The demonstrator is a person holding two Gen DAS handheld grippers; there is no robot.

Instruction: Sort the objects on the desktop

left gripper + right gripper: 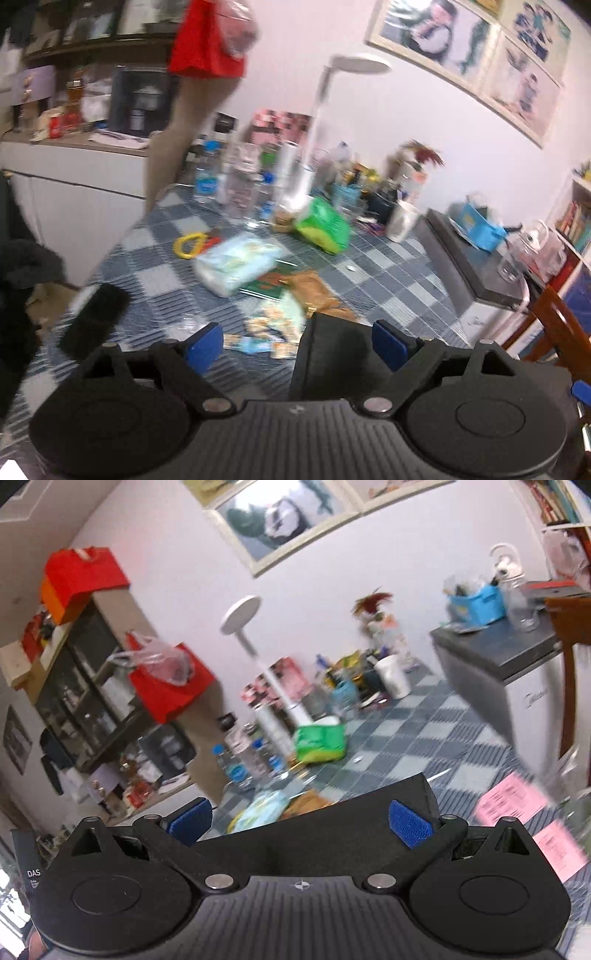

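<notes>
Both views are motion-blurred. My left gripper (297, 345) is open above the near edge of the blue checked table (391, 273), its blue pads (205, 347) wide apart. Ahead lie loose snack wrappers (273, 328), a brown paper bag (314, 291), a green booklet (269, 284), a pale blue tissue pack (236, 264), a yellow ring (190, 243) and a green pack (325, 225). A black block (332, 354) fills part of the gap; I cannot tell what it is. My right gripper (299, 823) is open too, facing the green pack (321, 738) and tissue pack (262, 808).
Bottles (207, 177), a white desk lamp (317, 110) and a white cup (402, 221) crowd the table's far side. A grey-topped cabinet (498, 650) holds a blue basket (476, 602). Pink papers (509, 805) lie at the right, a wooden chair (554, 325) beside it.
</notes>
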